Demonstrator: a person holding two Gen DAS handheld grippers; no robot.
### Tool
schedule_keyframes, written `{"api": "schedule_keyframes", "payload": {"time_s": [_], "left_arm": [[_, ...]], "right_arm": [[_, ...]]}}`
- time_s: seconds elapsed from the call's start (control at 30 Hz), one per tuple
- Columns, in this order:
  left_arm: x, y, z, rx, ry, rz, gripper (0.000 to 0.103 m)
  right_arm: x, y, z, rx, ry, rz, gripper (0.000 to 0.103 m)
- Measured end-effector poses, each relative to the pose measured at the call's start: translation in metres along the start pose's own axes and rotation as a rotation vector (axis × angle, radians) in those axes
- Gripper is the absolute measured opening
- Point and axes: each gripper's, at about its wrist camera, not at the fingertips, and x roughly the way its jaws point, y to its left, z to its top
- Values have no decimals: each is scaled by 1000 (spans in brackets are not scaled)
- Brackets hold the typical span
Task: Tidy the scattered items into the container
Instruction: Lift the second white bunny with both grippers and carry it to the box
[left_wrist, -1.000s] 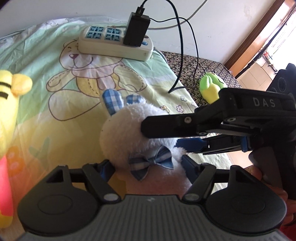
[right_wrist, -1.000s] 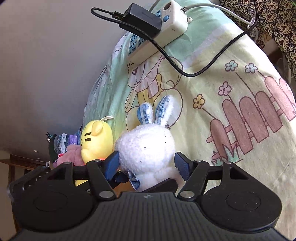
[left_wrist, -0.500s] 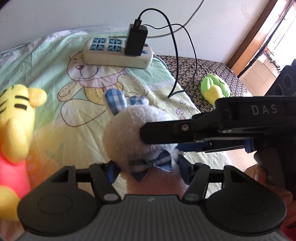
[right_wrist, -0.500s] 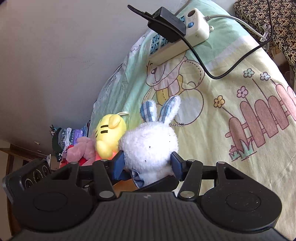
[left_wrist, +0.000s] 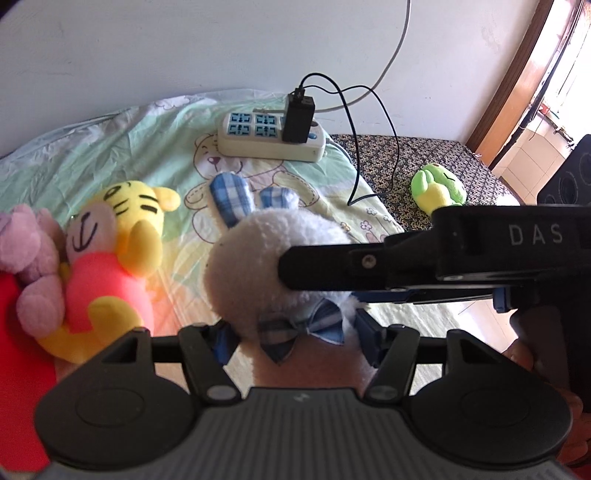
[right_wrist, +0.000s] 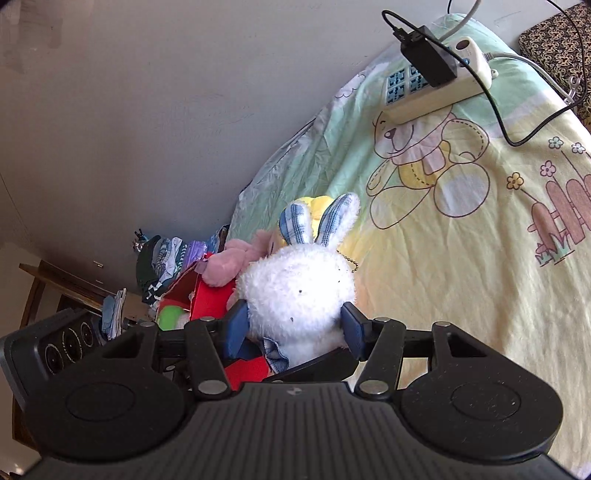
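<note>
Far to the left of the white bunny (left_wrist: 251, 258) sits the red box (right_wrist: 210, 299), and that is where the toys belong. A green toy (right_wrist: 170, 314) is already down inside it. The purple toy (left_wrist: 29, 258) and the yellow tiger (left_wrist: 110, 266) lie just left of the bunny, leaning on the box edge, so they look only half put away. The bunny itself is up off the bed (left_wrist: 110, 147), close to the box, with its checked ears pointing up. Your left tool (left_wrist: 295, 338) sits under the bunny with its two fingers set quite wide, one on each side of the bow. I cannot tell if they squeeze it or only guard it from below. Your right tool (right_wrist: 293, 326) comes in from the right of the bunny and its blue pads (right_wrist: 351, 328) press into the fluffy sides, so this tool is holding the bunny. It grips the round middle, likely because the fur is soft and the ears would slip. Behind the bunny lies the power strip (left_wrist: 269, 140) with a black charger (left_wrist: 299, 118) and a cord, which is not a toy and should stay there. Far to the right of the bunny waits the green frog (left_wrist: 437, 184) on the dark flowered cover. I think the bunny goes into the box next, so carry it left over the tiger and let go gently.
</note>
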Motion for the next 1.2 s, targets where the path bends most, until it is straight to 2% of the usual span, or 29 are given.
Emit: {"api": "schedule_keyframes", "payload": {"time_s": [0.17, 0.57, 0.97, 1.2], "left_arm": [[-26, 9, -10, -9, -27, 13, 63], [-101, 51, -20, 40, -108, 23, 63], [-150, 126, -24, 13, -191, 52, 63], [-159, 172, -25, -16, -192, 62, 63]], "right_arm": [[6, 27, -15, -41, -9, 3, 57], [28, 104, -47, -94, -103, 30, 58], [87, 168, -61, -180, -143, 55, 58], [124, 190, -67, -203, -122, 46, 58]]}}
